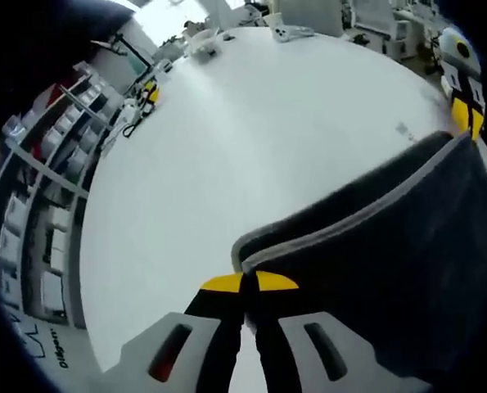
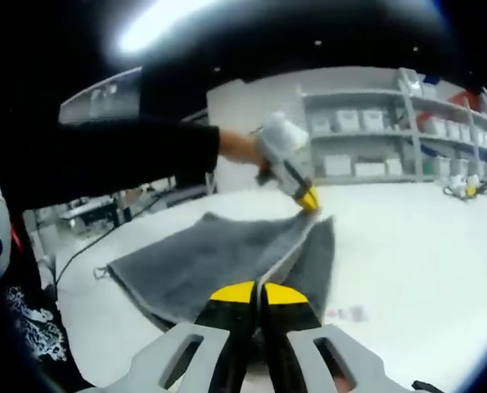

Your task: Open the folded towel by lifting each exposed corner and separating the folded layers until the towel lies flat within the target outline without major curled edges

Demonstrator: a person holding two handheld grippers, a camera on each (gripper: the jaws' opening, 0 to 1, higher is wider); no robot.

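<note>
In the left gripper view, I see my left gripper [image 1: 249,282] with its yellow-tipped jaws pressed together on the grey-edged corner of the dark towel [image 1: 390,246]. From that pinch the towel runs out toward 2 o'clock, its light hem raised off the white worktop [image 1: 251,139]. At the far end of the hem, at 2 o'clock, the right gripper [image 1: 467,119] is at the cloth.

In the right gripper view, my right gripper [image 2: 258,292] has its jaws closed on the near hem of the towel [image 2: 202,262]. The cloth spreads toward 11 o'clock across the worktop [image 2: 415,246], with one flap lifted at 12 o'clock. There the left gripper [image 2: 308,199] pinches the flap's corner, held by a hand [image 2: 239,147] in a black sleeve [image 2: 104,160]. Shelving [image 2: 374,131] with white bins stands behind at 1 o'clock.
</note>
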